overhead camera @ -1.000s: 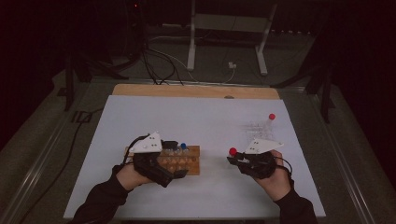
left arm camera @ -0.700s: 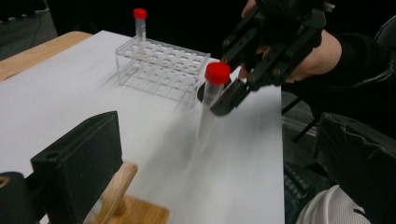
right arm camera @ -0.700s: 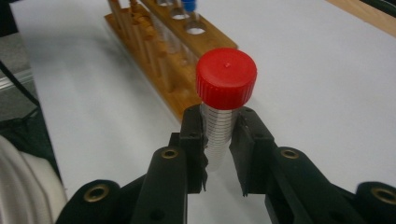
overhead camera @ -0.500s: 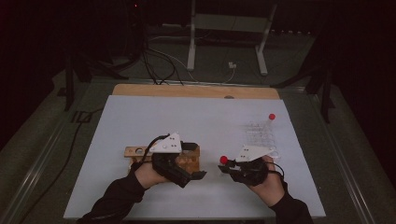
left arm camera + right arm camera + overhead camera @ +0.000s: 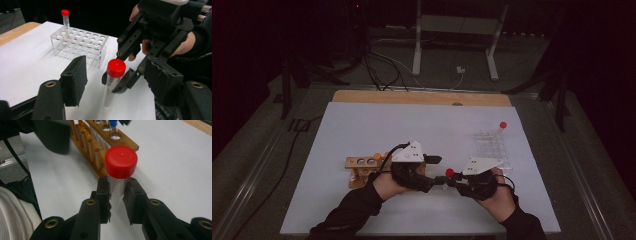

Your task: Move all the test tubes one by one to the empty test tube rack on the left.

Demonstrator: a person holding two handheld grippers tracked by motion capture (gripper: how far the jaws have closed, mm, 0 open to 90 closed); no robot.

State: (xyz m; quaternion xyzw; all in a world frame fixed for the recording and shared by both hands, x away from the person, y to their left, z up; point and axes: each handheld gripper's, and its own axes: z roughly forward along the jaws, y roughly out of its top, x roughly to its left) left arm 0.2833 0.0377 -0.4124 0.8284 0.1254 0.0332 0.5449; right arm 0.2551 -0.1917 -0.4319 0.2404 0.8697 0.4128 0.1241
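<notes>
A clear tube with a red cap (image 5: 121, 161) stands upright just above the white table, and my right gripper (image 5: 117, 195) is shut on its body below the cap. In the high view the tube (image 5: 449, 172) sits between both hands at the table's front. My left gripper (image 5: 117, 75) faces it from the left. Its jaws have just been closing and stand either side of the tube (image 5: 116, 68), with gaps on both sides and no contact. The right gripper's jaws (image 5: 120, 82) show there, clamped on the tube.
A wooden rack (image 5: 362, 165) with orange pieces and a blue-capped tube (image 5: 113, 123) lies behind my left hand. At the right stands a clear plastic rack (image 5: 492, 145) holding one red-capped tube (image 5: 502, 126). A wooden board (image 5: 422, 97) runs along the table's far edge.
My left gripper has moved right, away from the wooden rack, up to the tube in the right gripper, and its jaws have narrowed. The right gripper with the tube has shifted slightly left.
</notes>
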